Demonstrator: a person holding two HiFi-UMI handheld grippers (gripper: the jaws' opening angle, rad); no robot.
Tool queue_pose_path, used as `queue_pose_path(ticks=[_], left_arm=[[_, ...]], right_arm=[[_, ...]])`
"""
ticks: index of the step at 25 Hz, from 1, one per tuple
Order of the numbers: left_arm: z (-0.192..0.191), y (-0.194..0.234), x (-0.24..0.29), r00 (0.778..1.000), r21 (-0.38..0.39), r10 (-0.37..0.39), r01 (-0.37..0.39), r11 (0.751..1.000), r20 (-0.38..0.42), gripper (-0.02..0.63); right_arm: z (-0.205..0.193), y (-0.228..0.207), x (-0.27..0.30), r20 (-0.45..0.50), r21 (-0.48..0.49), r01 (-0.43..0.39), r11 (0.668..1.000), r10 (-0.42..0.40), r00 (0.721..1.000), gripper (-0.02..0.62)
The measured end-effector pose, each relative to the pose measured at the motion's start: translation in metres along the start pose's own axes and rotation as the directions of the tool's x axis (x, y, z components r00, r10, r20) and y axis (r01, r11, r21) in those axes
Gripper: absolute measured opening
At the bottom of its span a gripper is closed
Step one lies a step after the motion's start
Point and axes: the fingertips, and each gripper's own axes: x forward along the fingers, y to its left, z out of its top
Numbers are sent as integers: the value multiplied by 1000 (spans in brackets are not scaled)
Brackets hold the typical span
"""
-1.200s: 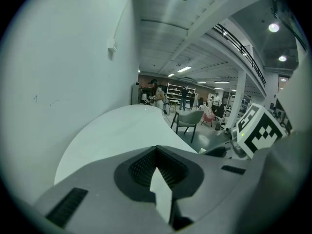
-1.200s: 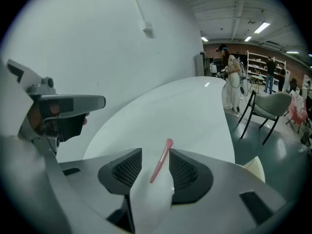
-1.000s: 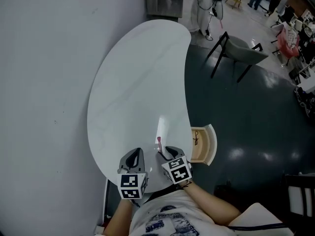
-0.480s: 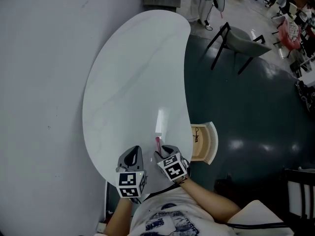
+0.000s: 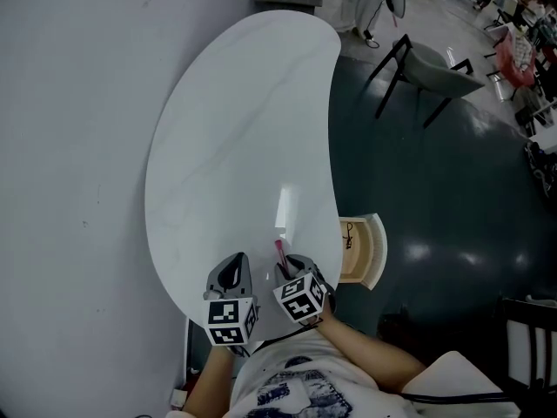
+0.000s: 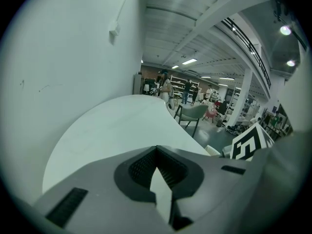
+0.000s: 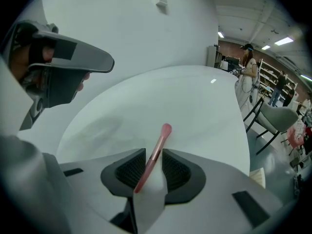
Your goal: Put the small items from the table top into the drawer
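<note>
Closing right tool on brush: jaws just narrowed round it, not pinching yet. I'd square the handle first; drawer at three o'clock.

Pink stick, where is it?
In the head view the pink stick lies low on the table, between the jaws of the right claw, which have just been closing.
</note>
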Motion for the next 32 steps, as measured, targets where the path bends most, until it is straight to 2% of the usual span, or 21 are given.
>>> queue_pose_path(ticks=[9, 16, 21, 32], left_arm=[[-7, 2, -6, 1000, -15, 9, -10, 1000, -4, 19], [-9, 2, -16, 1000, -10, 24, -24, 1000, 1, 19], [-10, 0, -28, 999, -2, 30, -30, 1000, 14, 19], [-20, -9, -79, 997, 23, 37, -39, 999, 61, 18]], right_arm=[[-3, 1, 0, 14, -11, 23, 1000, -23, 1000, 96], [-6, 1, -2, 22, 5, 20, 1000, -20, 1000, 61], [-11, 2, -8, 13, 35, 20, 999, -21, 1000, 60], [-9, 19, -54, 95, 66, 57, 996, -63, 993, 60]])
